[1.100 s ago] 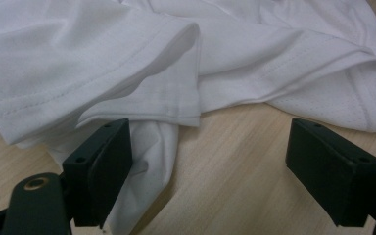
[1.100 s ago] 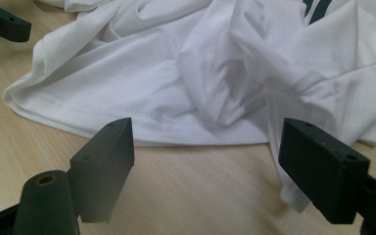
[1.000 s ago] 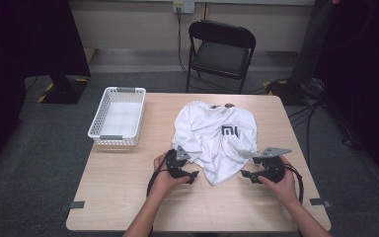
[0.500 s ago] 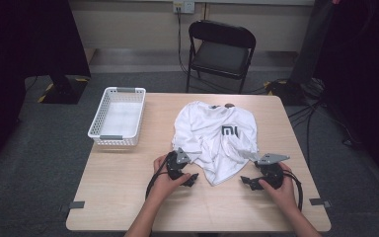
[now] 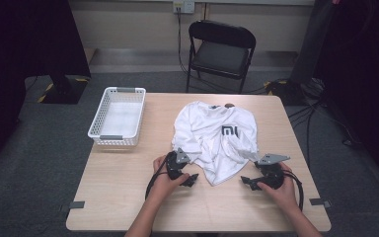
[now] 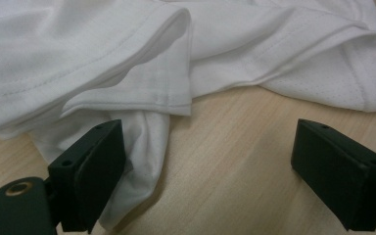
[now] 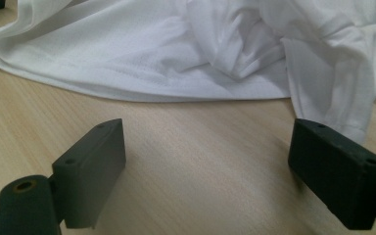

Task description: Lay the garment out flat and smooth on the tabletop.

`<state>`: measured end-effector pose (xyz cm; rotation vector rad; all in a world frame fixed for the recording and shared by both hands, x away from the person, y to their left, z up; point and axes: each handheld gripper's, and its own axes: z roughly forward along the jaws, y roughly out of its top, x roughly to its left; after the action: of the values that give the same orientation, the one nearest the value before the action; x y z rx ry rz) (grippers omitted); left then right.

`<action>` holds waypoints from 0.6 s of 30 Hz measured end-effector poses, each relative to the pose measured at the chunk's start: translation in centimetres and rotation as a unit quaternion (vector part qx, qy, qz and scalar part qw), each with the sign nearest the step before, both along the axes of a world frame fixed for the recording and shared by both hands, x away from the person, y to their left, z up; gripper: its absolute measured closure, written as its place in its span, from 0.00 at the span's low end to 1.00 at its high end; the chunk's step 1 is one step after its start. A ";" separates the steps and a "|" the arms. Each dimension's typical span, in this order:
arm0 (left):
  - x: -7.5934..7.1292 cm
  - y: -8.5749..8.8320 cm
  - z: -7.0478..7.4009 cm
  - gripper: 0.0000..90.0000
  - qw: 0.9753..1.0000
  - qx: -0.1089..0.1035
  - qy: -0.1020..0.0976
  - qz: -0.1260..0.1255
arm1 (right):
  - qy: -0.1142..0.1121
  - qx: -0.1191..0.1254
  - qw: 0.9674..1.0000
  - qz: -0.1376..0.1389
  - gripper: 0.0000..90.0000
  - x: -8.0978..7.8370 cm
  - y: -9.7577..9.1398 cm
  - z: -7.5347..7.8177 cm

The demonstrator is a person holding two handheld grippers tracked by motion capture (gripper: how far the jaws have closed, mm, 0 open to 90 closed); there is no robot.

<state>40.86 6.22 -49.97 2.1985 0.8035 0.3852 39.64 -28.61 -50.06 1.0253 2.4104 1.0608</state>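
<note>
A crumpled white T-shirt [image 5: 212, 138] with a dark logo lies in the middle of the wooden table [image 5: 128, 197]. My left gripper [image 5: 191, 178] rests low on the table at the shirt's near left corner, open. In the left gripper view its jaws [image 6: 205, 142] stand wide apart, and a fold of the shirt [image 6: 147, 137] lies against the inner side of the left one. My right gripper [image 5: 245, 180] sits near the shirt's near right hem, open. Its jaws have just been closing slightly. Only bare table lies between the right gripper's jaws [image 7: 208, 142], with the shirt's hem [image 7: 142, 93] just beyond.
A white plastic basket [image 5: 100, 137] stands at the table's left edge, nothing visible in it. A black folding chair [image 5: 222, 49] is behind the far edge. Cables trail from both grippers. Bare wood lies along the near edge.
My right gripper has drawn back a little from the shirt's hem toward the near edge. The left gripper and the shirt have stayed put.
</note>
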 end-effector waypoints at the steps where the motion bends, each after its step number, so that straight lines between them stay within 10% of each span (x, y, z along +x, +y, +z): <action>1: 0.0 0.0 0.0 0.14 1.000 0.000 0.000 -0.001 | 0.000 0.000 1.000 0.000 0.18 0.0 -0.1 0.0; 18: 0.1 0.1 0.0 0.14 1.000 -0.001 0.001 -0.006 | -0.018 0.056 0.995 -0.086 0.53 1.0 -4.2 1.7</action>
<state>41.00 6.32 -49.98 2.2003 0.7910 0.3760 40.65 -32.83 -48.36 1.2155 2.2092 1.1533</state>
